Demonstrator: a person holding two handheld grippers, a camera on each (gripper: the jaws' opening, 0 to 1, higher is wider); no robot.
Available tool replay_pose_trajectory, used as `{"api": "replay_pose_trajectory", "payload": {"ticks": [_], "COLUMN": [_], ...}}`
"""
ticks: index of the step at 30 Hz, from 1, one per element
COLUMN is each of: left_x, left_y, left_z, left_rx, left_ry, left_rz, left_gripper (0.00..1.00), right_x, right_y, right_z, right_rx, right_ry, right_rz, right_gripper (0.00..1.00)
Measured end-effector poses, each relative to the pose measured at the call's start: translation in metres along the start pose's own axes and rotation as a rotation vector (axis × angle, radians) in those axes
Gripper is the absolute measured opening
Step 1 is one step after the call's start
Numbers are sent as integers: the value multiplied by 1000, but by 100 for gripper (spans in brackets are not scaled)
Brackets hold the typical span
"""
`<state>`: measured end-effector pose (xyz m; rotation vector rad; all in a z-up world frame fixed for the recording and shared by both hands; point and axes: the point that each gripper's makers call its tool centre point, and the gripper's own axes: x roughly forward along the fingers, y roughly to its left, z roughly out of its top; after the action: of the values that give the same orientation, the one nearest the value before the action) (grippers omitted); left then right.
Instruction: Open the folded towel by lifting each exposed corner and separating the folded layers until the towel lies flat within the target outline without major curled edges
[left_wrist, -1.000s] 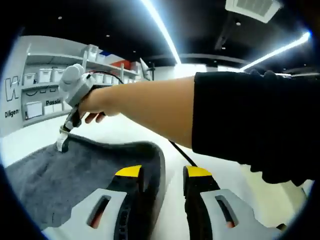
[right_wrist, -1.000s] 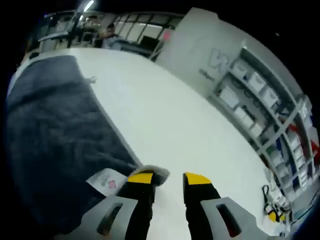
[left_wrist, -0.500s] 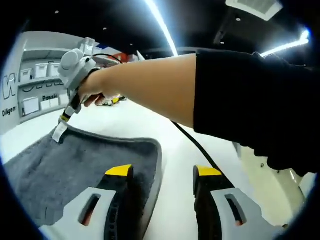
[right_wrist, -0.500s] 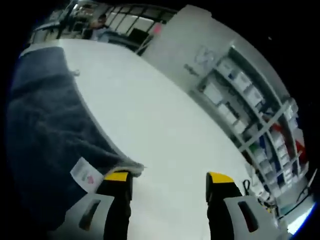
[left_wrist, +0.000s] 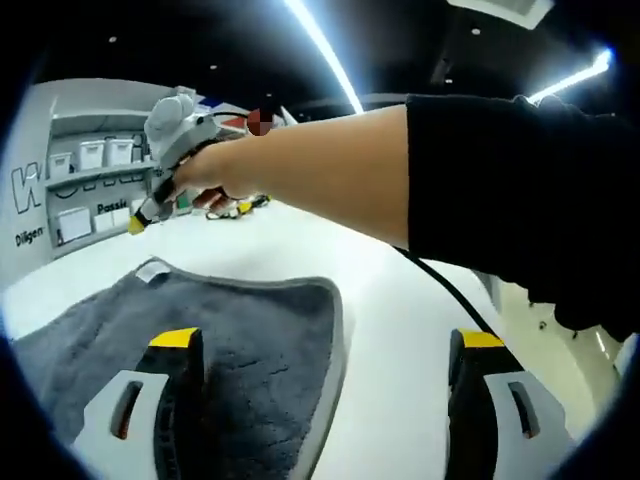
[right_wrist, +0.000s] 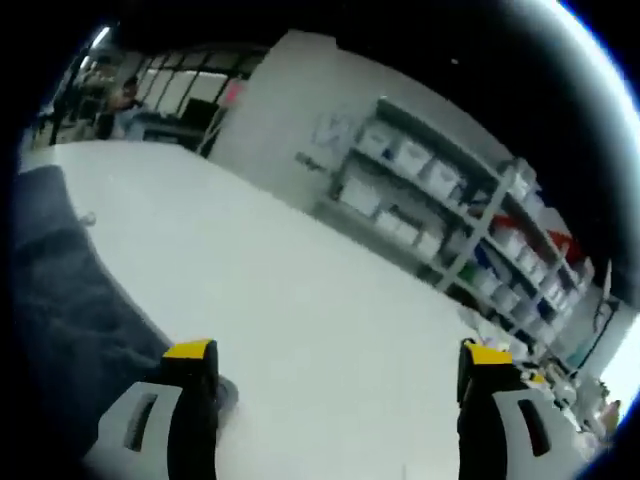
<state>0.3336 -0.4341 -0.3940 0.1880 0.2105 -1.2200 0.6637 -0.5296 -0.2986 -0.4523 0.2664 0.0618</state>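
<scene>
Towel, dark grey and nubbly with a paler stitched hem, spread on the white table and seen from low in the left gripper view. Rounded near corner with a slightly raised hem; small white tag at the far corner, lying on the cloth. No fold visible on the part in view; lies mostly flat.

Left gripper spread wide, 2 yellow-tipped jaws well apart: 1 over the towel, the other over bare table, nothing between them. Whether the jaw touches the cloth cannot be told.

Right gripper held in a hand above the tagged corner, clear of the cloth, tip pointing down towards it; bare forearm and black sleeve running across the view, black cable trailing beneath.

Right gripper view: right gripper's own jaws also wide apart and empty, yellow tips far to each side. Same towel as a dark mass at the left edge, corner beside the left jaw. Beyond the table, grey shelving stacked with white bins.
</scene>
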Motion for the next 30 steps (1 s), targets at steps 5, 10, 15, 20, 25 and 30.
{"api": "replay_pose_trajectory", "payload": {"ticks": [5, 10, 15, 20, 25, 30], "left_x": [0, 0, -18, -42, -57, -83], "left_y": [-1, 3, 16, 49, 83, 111], "left_z": [1, 2, 13, 27, 29, 42], "left_rx": [-3, -24, -99, -45, -31, 0], "left_ry": [-6, -4, -20, -37, -17, -52], "left_rz": [-3, -4, 10, 78, 133, 174], "left_gripper": [100, 100, 100, 100, 100, 100], "right_x": [-4, -4, -8, -13, -26, -41], "right_y": [-5, -5, -25, -18, -19, -23], "right_z": [7, 9, 6, 12, 8, 21], "right_rx": [-12, -35, -98, -15, -118, 38], "right_ry": [-10, -10, -13, -102, -82, -166], "right_rz": [-9, -3, -82, -61, -139, -124], "right_gripper": [100, 100, 100, 100, 100, 100]}}
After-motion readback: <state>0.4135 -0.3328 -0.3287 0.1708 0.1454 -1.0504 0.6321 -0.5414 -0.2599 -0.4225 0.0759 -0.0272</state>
